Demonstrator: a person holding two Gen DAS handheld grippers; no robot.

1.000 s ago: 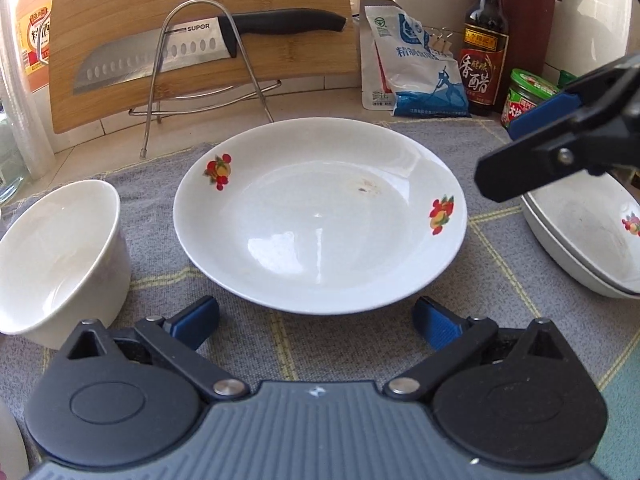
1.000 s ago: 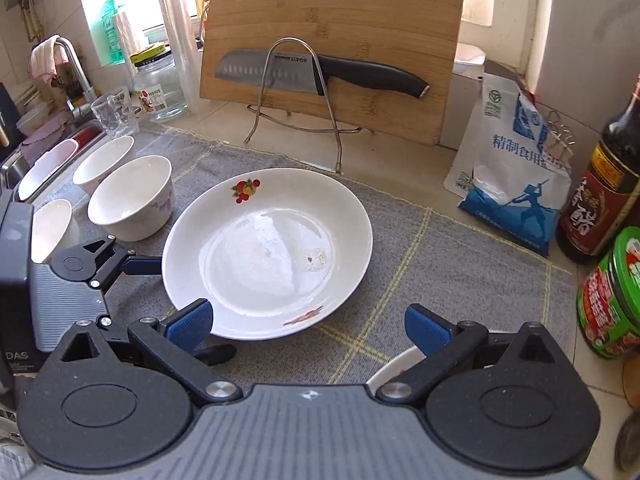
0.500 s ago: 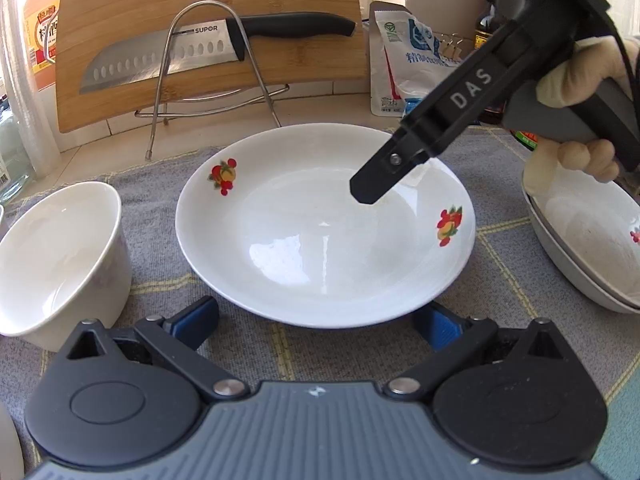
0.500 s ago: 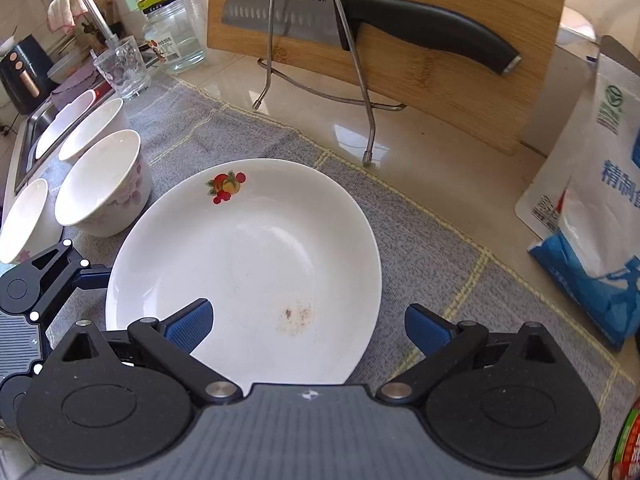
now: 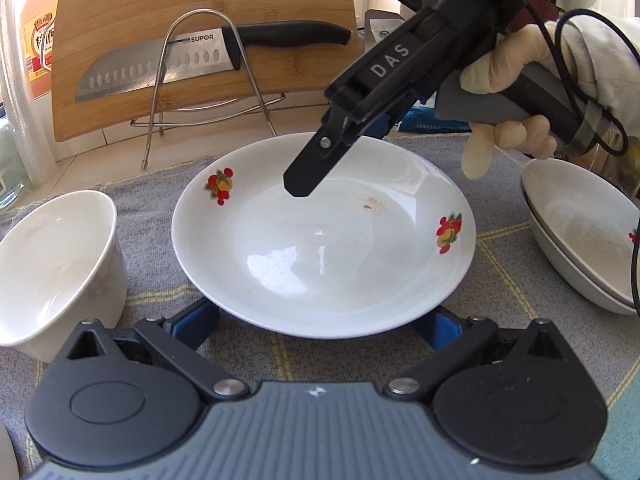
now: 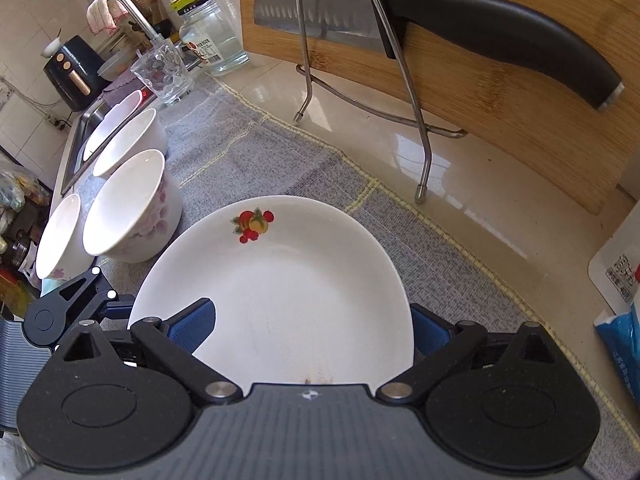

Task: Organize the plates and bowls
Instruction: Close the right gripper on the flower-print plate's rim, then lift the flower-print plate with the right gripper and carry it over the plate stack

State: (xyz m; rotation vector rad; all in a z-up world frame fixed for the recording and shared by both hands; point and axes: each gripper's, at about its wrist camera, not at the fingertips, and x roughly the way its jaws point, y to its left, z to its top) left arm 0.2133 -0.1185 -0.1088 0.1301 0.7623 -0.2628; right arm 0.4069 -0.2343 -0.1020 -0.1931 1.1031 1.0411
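A white plate with fruit prints (image 5: 320,252) lies on the grey mat, also seen in the right wrist view (image 6: 280,296). My left gripper (image 5: 320,324) is open, its fingers either side of the plate's near rim. My right gripper (image 6: 312,324) is open above the plate, straddling its right part; it shows in the left wrist view (image 5: 304,184) hovering over the plate. A white bowl (image 5: 52,264) stands left of the plate. Stacked plates (image 5: 580,232) sit at the right. Several bowls (image 6: 128,208) stand in a row at the left in the right wrist view.
A cutting board (image 5: 192,40) with a knife (image 5: 200,60) on a wire stand (image 5: 240,80) leans behind the plate. A glass (image 6: 162,76), a jar (image 6: 212,44) and a sink faucet (image 6: 132,12) are at far left. A blue-white bag (image 6: 624,296) is at right.
My right gripper has moved left and down over the plate, now further across it. My left gripper has crept slightly closer to the plate's near rim.
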